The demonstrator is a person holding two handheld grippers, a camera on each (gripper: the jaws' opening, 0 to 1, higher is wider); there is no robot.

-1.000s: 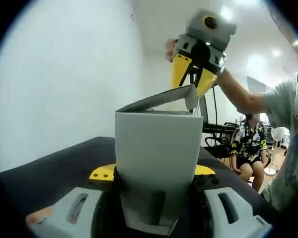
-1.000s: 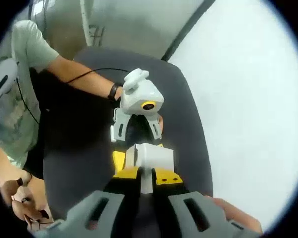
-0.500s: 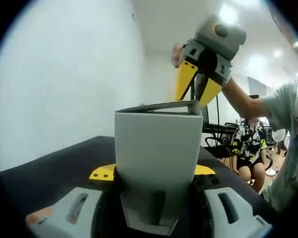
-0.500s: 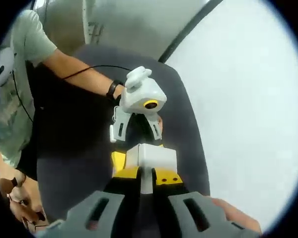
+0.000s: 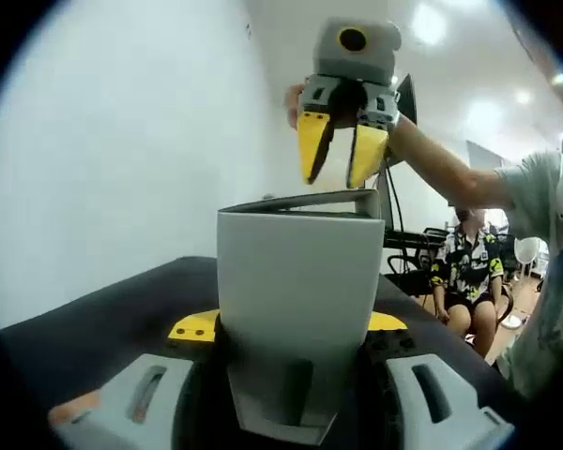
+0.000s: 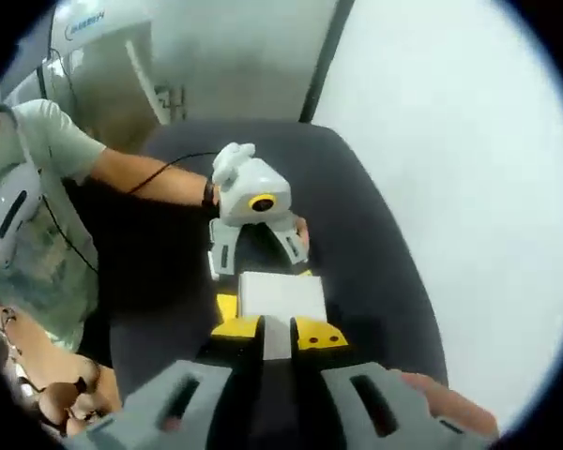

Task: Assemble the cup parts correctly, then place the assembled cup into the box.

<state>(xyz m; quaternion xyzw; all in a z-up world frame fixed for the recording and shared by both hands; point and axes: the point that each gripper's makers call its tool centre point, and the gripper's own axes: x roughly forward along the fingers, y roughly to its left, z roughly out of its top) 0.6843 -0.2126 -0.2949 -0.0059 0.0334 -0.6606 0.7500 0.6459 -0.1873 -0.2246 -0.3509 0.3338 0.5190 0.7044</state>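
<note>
— What's changed since a second ago?

— Up above the box, the right gripper has swung left and lifted clear of the lid flap, which now lies nearly flat on the box top; a second ago that flap stood up at an angle under the yellow tips.

— And going left to right in the left gripper view?

— White wall, then the grey box held between the left gripper jaws, which are closed on its lower part. It stands upright on the dark table, with a yellow plate showing at its base. To the right a seated person in a patterned shirt.

— The right gripper's jaws?

— Slightly apart, holding nothing, hanging just over the box's far edge.

— And the cup?

— Cannot tell; the closed box hides its inside.

— Any writing?

— In the right gripper view, blue lettering on a white machine at top left, too small to read. Below, the left gripper clasps the box.
</note>
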